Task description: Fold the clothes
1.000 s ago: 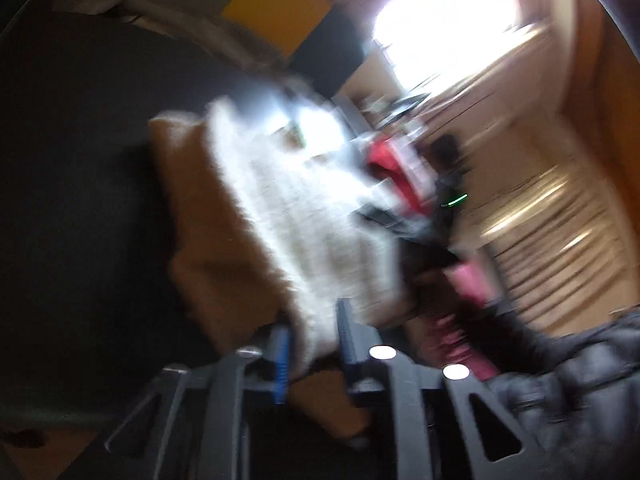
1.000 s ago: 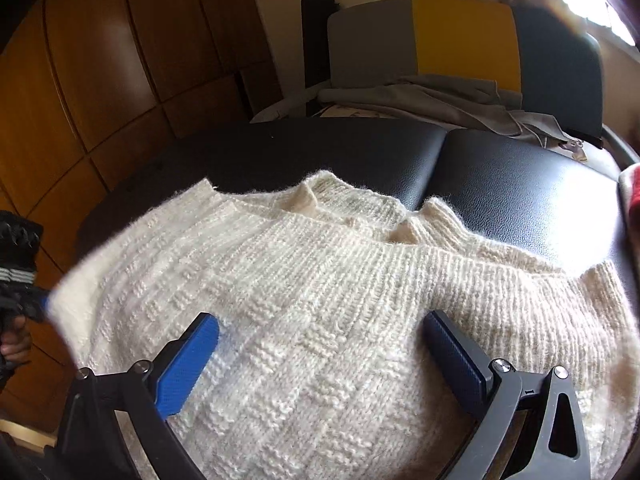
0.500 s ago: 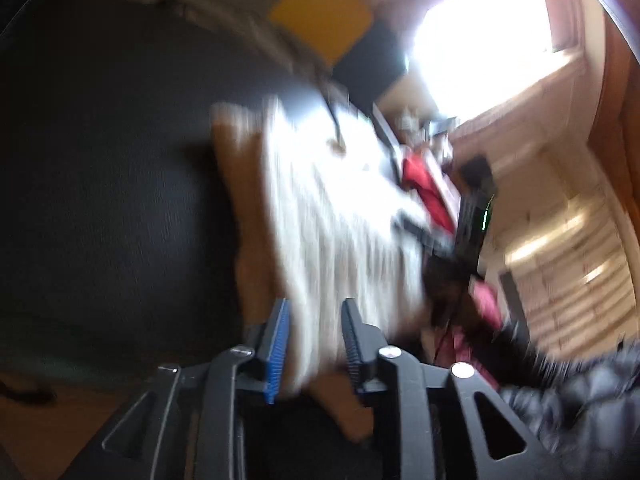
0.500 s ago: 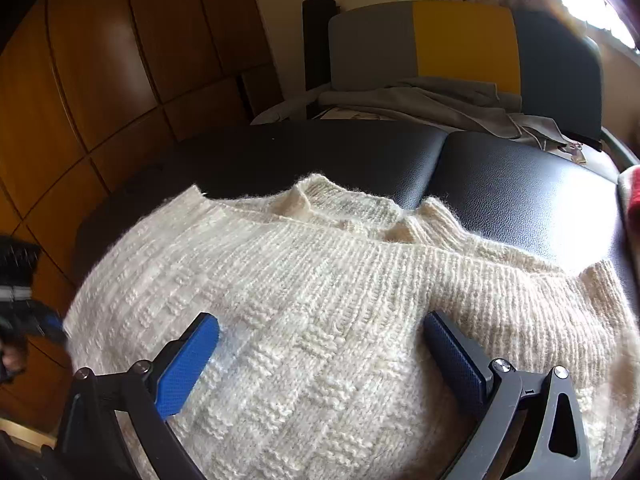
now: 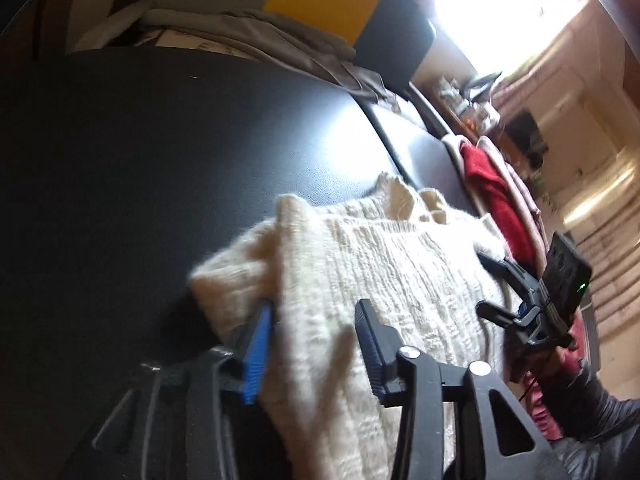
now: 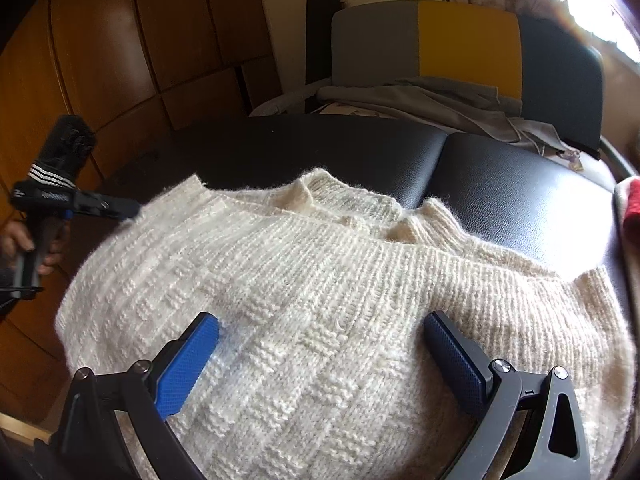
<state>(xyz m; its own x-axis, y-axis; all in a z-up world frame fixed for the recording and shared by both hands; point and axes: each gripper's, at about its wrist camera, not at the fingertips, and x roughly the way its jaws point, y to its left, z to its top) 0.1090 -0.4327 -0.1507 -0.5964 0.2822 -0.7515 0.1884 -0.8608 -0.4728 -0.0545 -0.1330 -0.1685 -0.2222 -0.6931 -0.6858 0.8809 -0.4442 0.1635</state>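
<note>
A cream knitted sweater (image 6: pixel 320 280) lies spread on a black padded surface (image 6: pixel 500 184), collar at the far side. My right gripper (image 6: pixel 320 344) is open wide just over its middle, with nothing pinched between the blue pads. My left gripper (image 6: pixel 128 210) is at the sweater's left shoulder edge. In the left wrist view the sweater (image 5: pixel 400 264) has a fold of that edge between the closing jaws of my left gripper (image 5: pixel 316 344), filling the gap between the pads. My right gripper (image 5: pixel 480 280) shows beyond, over the knit.
A grey garment (image 6: pixel 420 100) is draped on a chair with a grey, yellow and black back (image 6: pixel 468 44) behind the padded surface. Red cloth (image 5: pixel 492 192) lies at its right end. Wooden cupboard doors (image 6: pixel 100 60) stand to the left.
My left gripper has swung in from the low left to the sweater's left shoulder edge, and its view has turned. The right gripper and the spread sweater have stayed put.
</note>
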